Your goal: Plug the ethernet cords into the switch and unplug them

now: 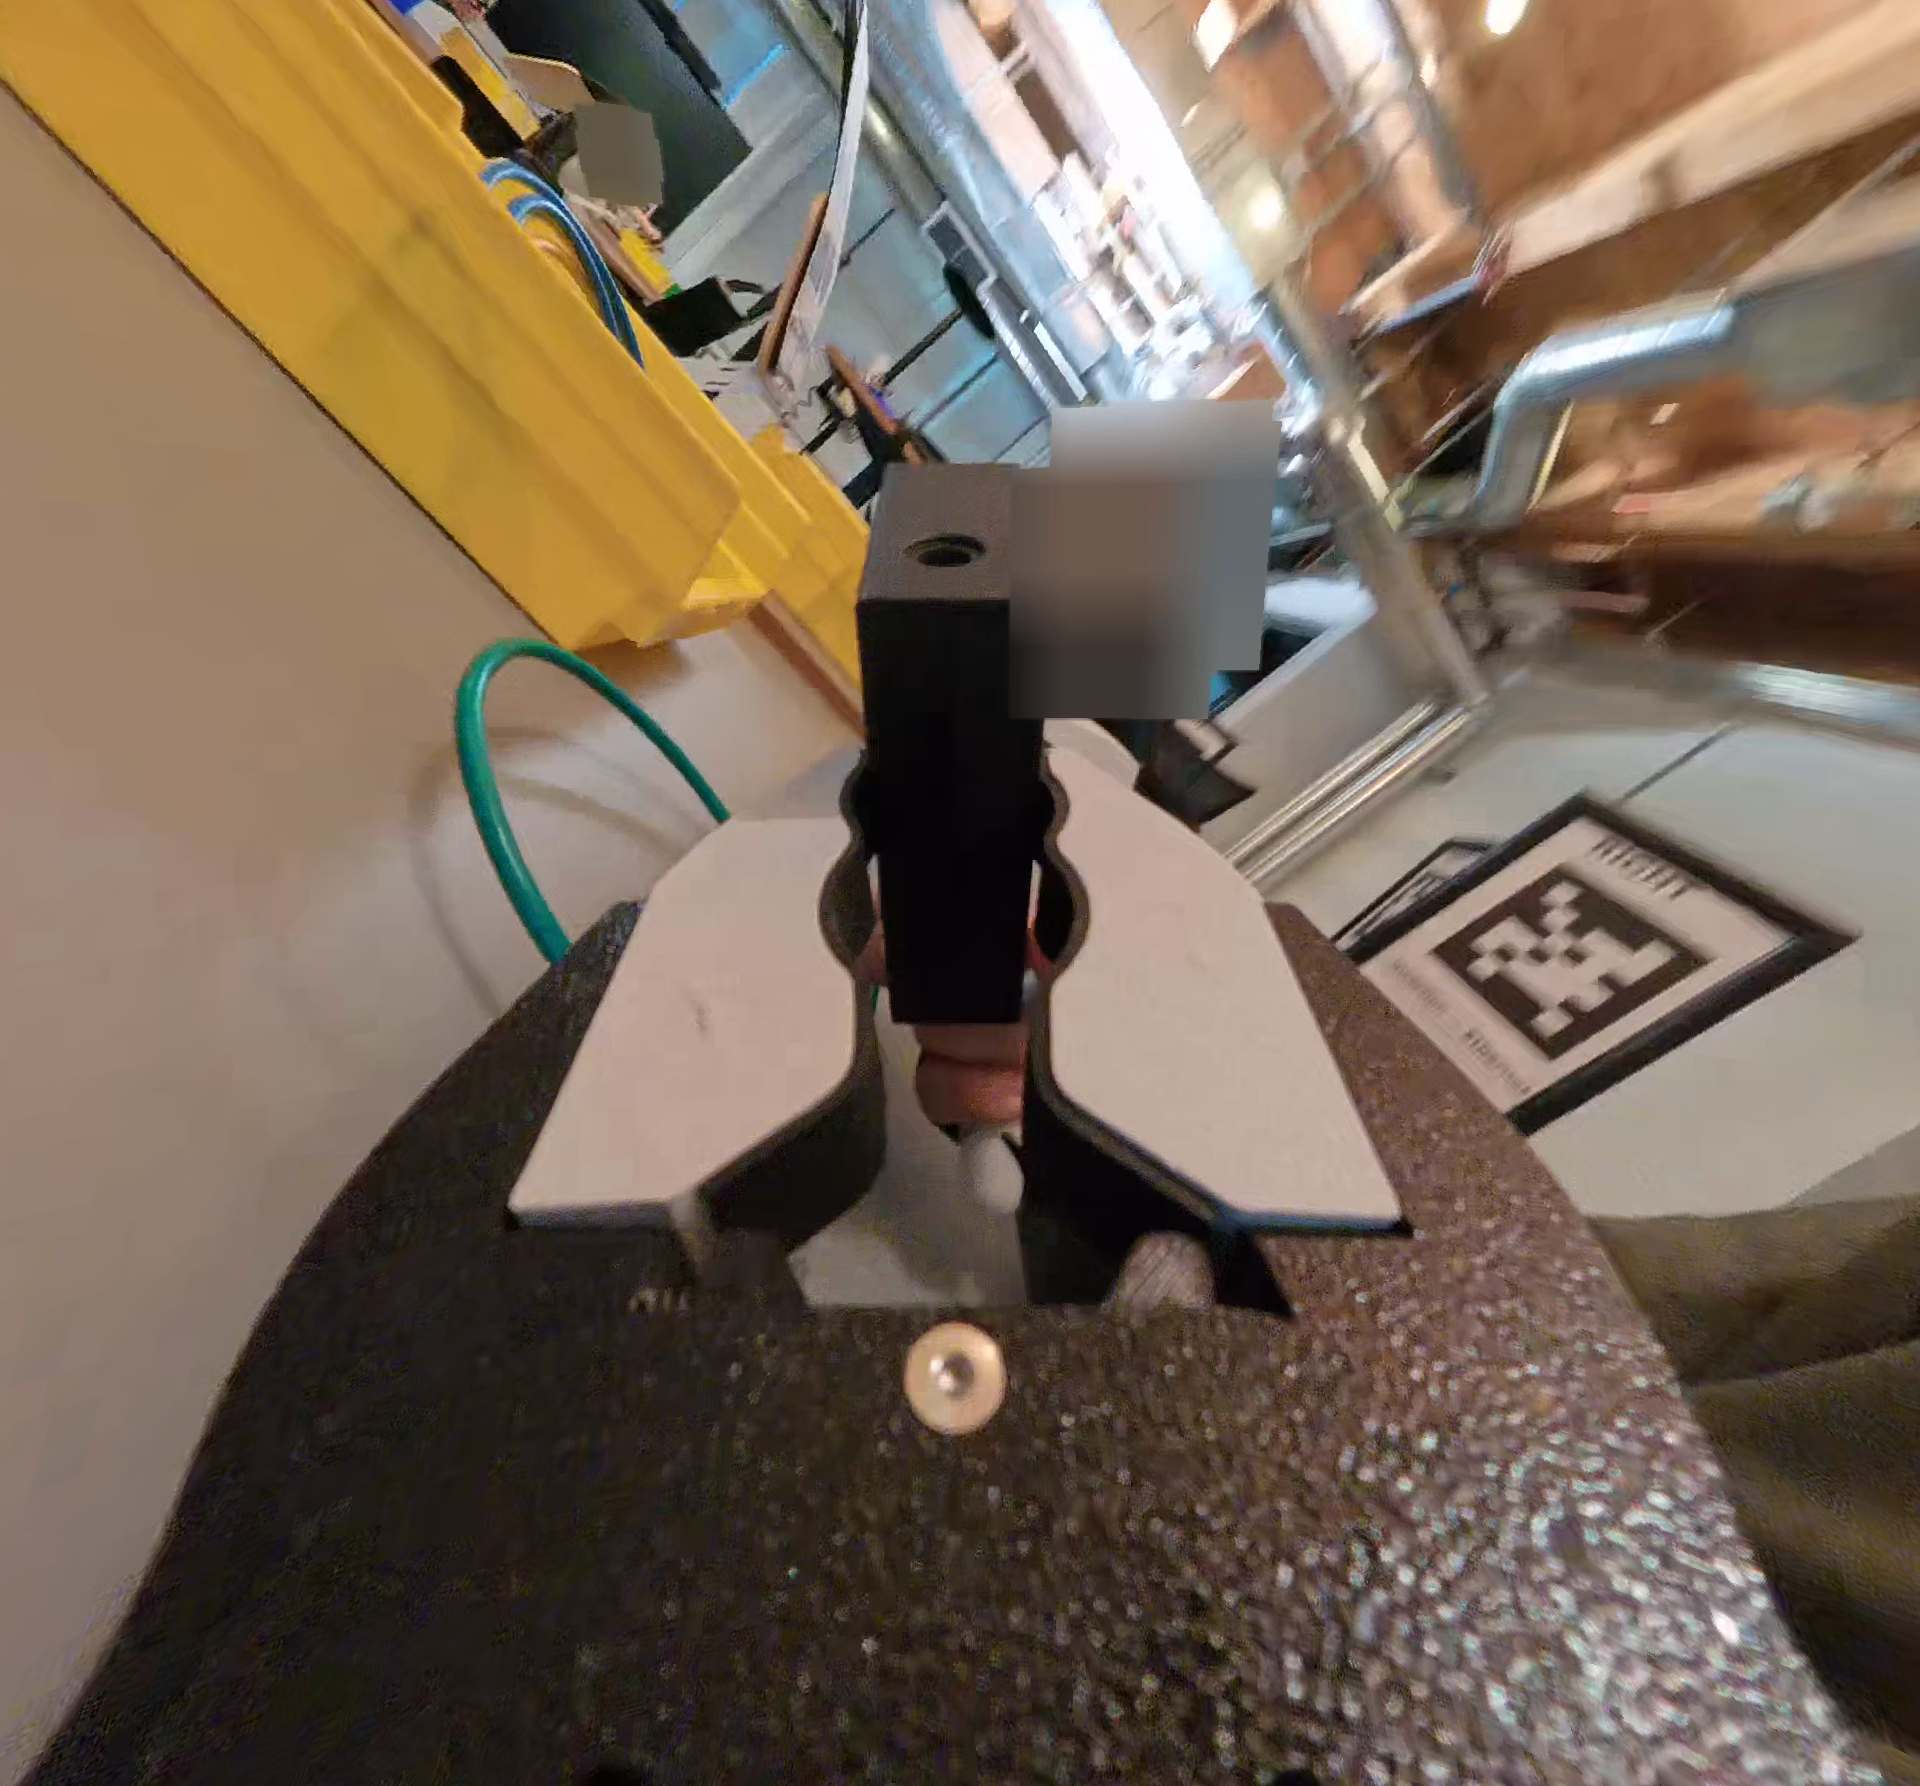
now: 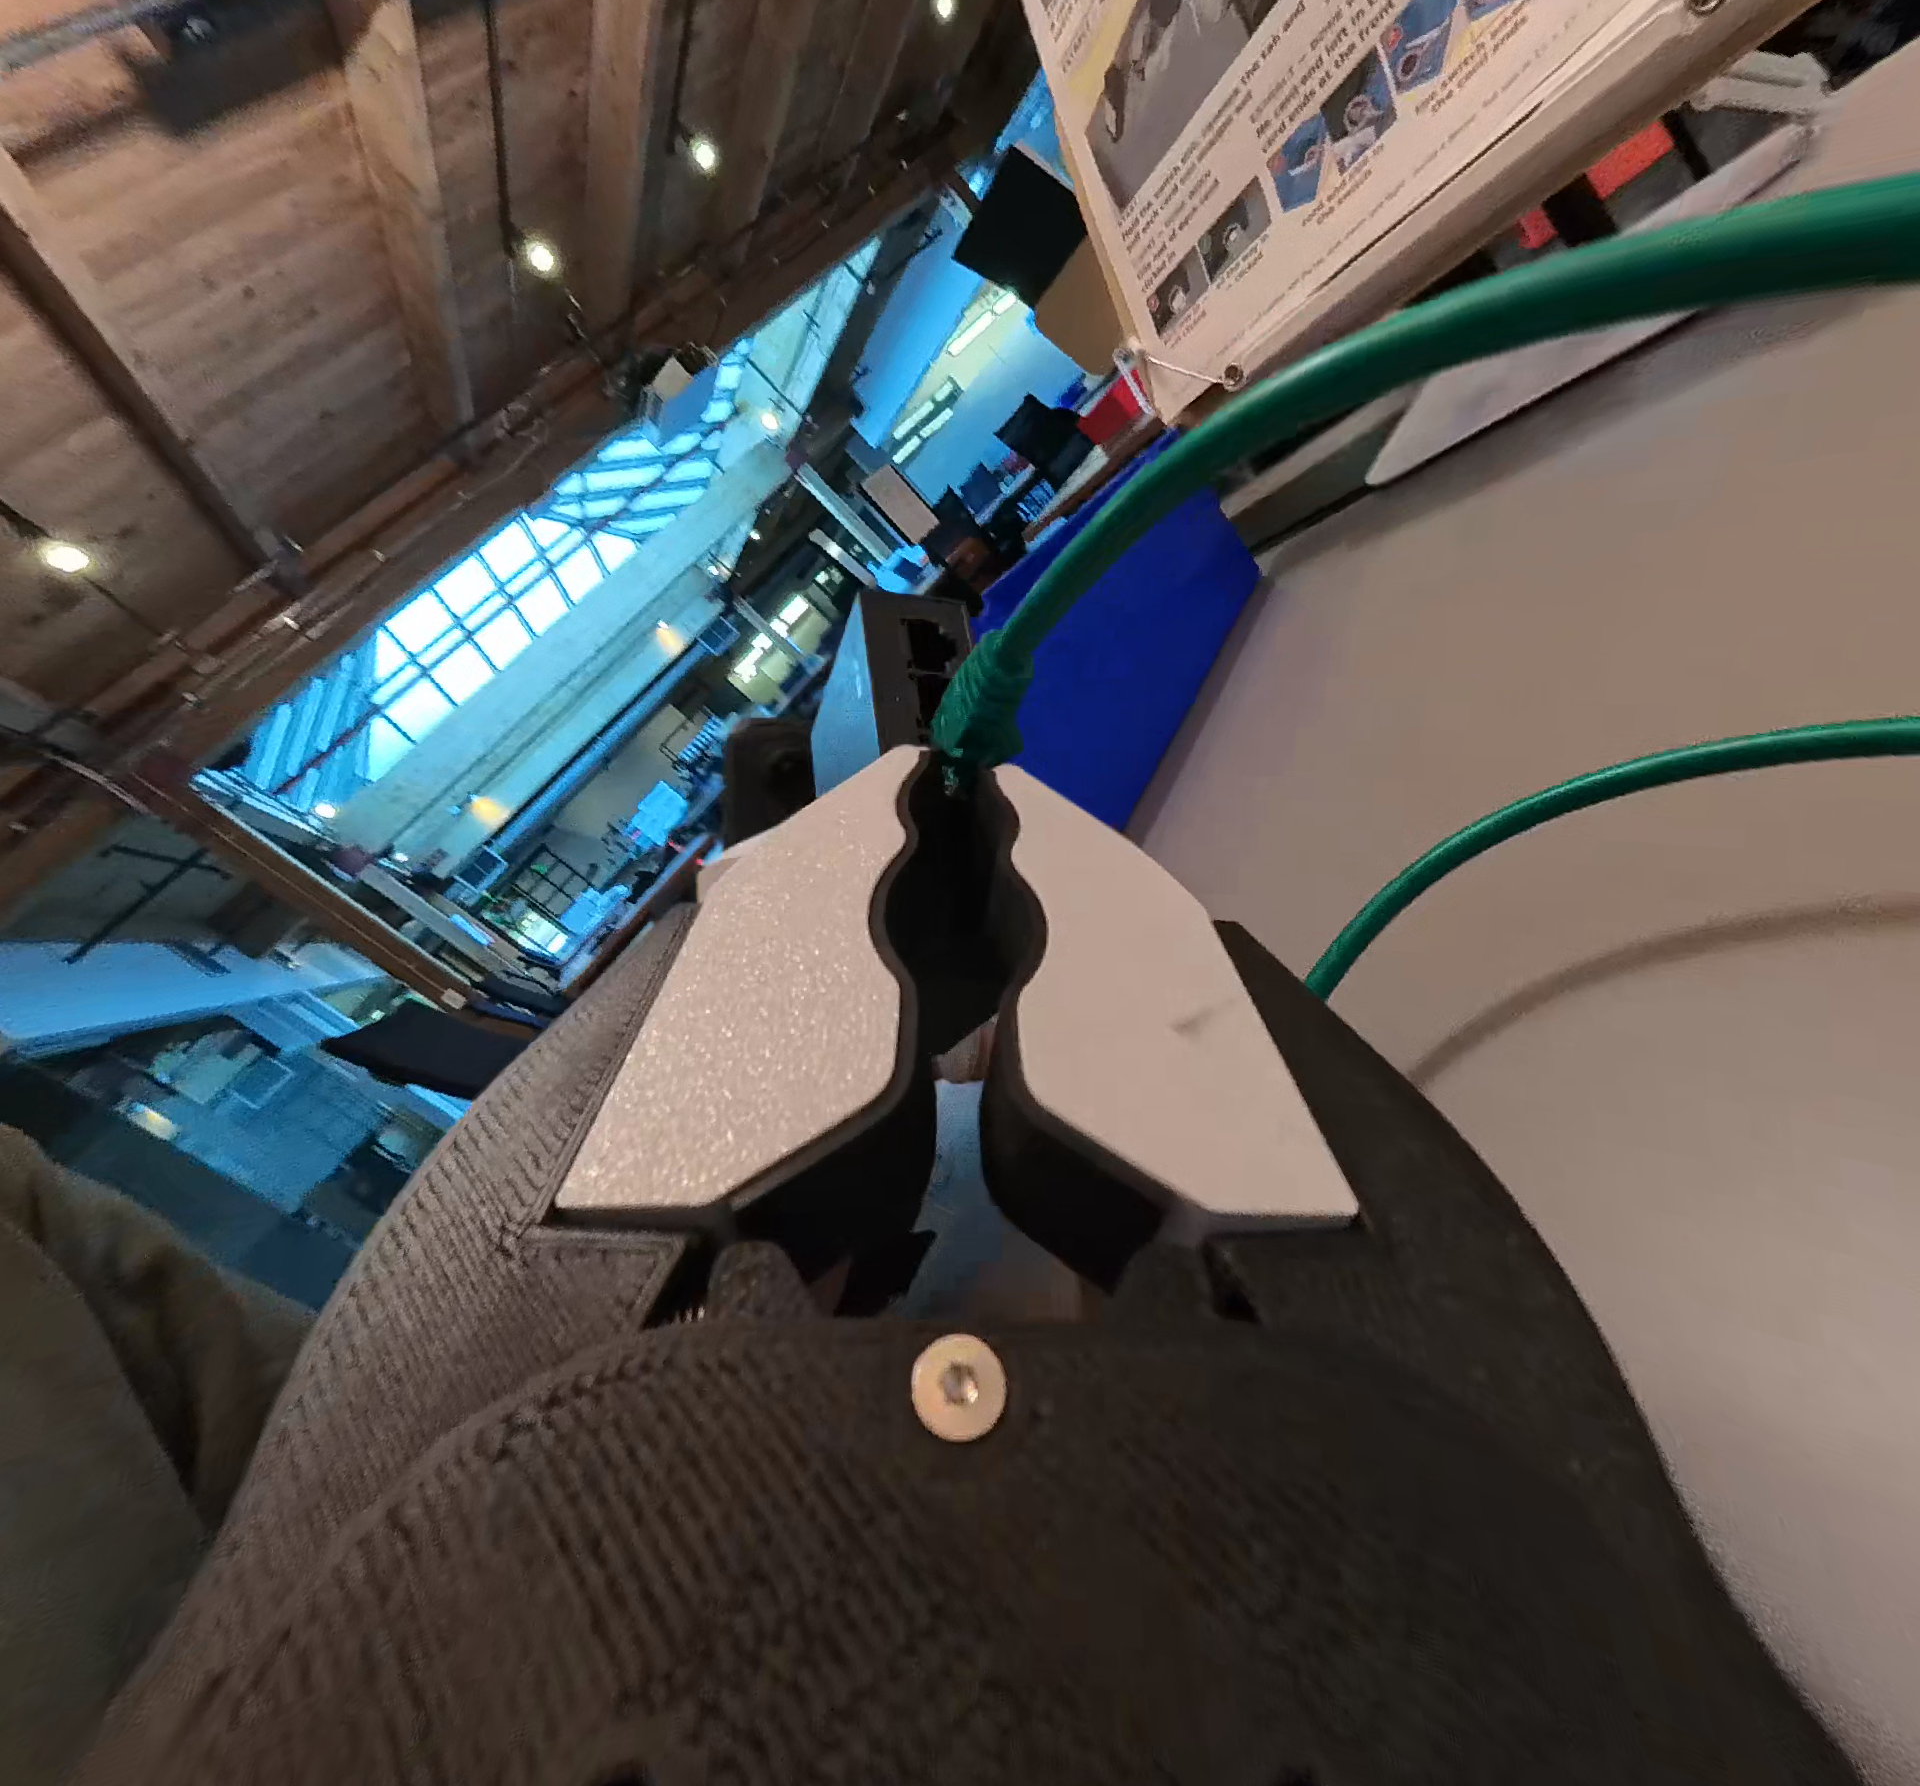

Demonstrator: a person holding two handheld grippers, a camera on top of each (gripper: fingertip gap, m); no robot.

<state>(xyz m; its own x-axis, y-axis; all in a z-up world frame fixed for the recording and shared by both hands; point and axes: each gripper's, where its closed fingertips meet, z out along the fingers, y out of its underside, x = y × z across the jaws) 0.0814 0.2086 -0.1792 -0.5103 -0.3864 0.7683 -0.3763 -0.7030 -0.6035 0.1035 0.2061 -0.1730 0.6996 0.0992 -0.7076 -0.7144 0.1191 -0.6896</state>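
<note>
My left gripper is shut on the black switch, which I see end-on, standing up between the grey fingers. In the right wrist view the switch shows its port face, lifted off the table. My right gripper is shut on the plug end of a green ethernet cord, right at that port face. I cannot tell whether the plug is seated. The cord loops away to the right over the table. A loop of green cord also shows in the left wrist view.
Yellow bins line the table's far edge in the left wrist view. A framed black-and-white marker card lies to the right. A blue bin stands behind the switch. A printed instruction sheet hangs above it.
</note>
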